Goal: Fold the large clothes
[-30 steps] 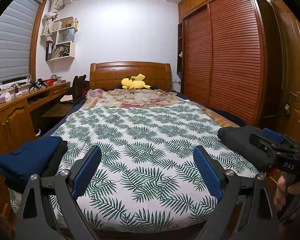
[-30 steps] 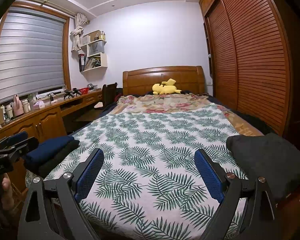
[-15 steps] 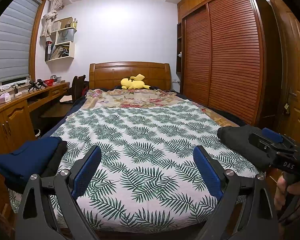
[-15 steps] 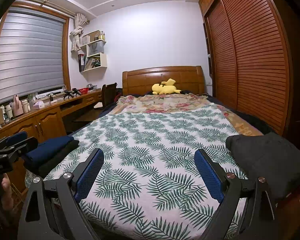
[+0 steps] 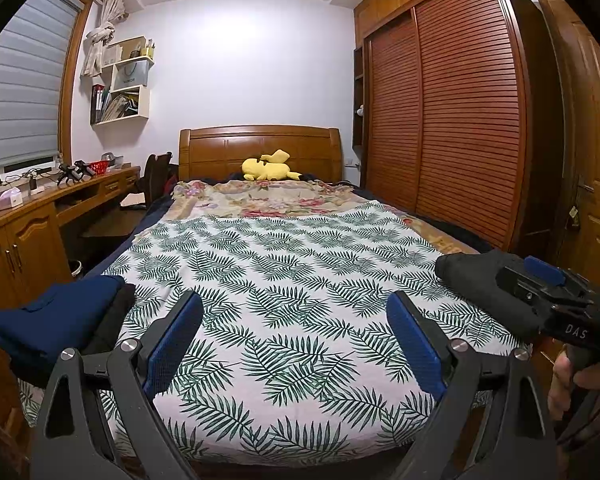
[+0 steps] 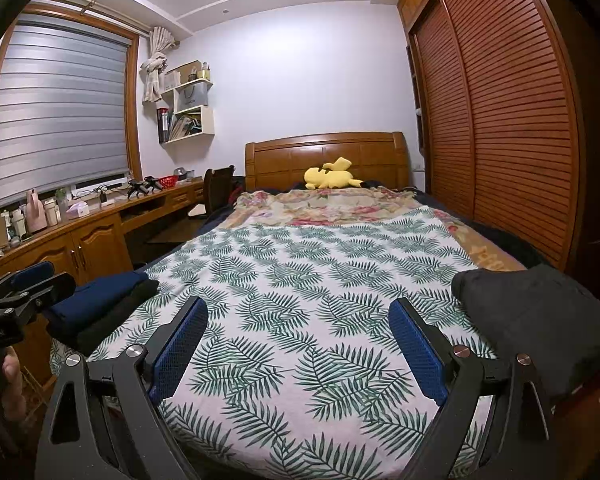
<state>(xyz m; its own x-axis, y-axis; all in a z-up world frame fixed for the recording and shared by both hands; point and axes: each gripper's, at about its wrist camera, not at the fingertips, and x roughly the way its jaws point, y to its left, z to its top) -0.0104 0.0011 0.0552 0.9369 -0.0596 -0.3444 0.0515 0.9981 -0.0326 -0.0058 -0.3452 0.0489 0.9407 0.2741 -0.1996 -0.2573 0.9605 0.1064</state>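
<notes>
Left gripper (image 5: 294,320): wide apart, holding nothing.
Right gripper (image 6: 298,326): wide apart, holding nothing.
Dark gray clothes (image 6: 540,316): near right bed corner.
Blue folded clothes (image 5: 56,316): near left corner of leaf bedspread (image 5: 300,264).

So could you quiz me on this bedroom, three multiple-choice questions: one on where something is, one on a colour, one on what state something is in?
1. Where does the yellow plush toy lie?
A. by the headboard
B. on the desk
C. on the floor

2. What colour is the top garment of the folded pile at the bed's left edge?
A. red
B. navy blue
C. white

3. How is the left hand-held gripper?
A. shut on cloth
B. open, holding nothing
C. shut, holding nothing

Answers: A, it rests against the wooden headboard; B, dark blue fabric tops it; B, its fingers stand wide apart over the sheet.
</notes>
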